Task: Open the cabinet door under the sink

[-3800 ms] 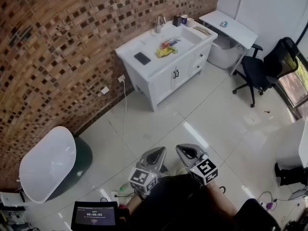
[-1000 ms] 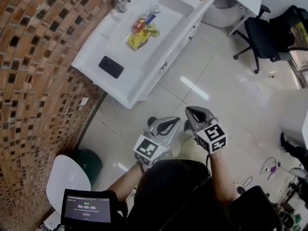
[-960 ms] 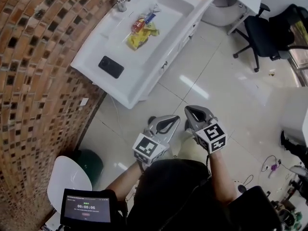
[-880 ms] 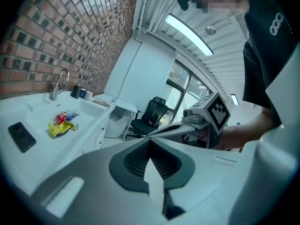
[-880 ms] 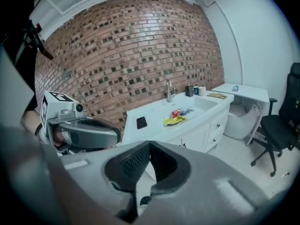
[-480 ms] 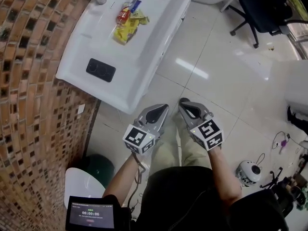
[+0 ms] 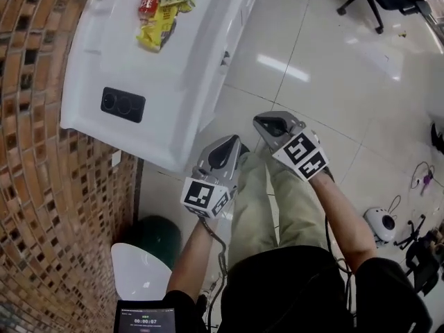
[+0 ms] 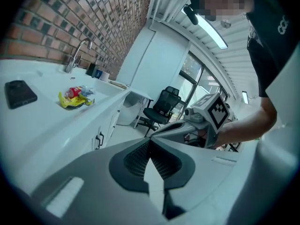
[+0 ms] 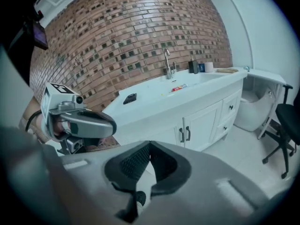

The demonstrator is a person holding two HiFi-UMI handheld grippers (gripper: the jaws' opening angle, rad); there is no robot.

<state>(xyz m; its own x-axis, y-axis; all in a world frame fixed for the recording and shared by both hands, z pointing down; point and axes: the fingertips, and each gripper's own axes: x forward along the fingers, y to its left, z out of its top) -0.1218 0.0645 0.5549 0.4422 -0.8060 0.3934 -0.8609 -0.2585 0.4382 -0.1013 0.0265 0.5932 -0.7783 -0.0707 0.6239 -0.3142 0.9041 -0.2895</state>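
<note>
Two closed, empty tools, left gripper (image 7: 232, 146) and right gripper (image 7: 265, 122), sat near (door handles (image 9: 184, 134) far); unopened, they would probably glance off.

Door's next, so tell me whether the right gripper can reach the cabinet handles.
Probably yes. The right gripper is shut and apart from the cabinet, but its view shows the handles ahead across open floor, with the left gripper off to the side.
</note>
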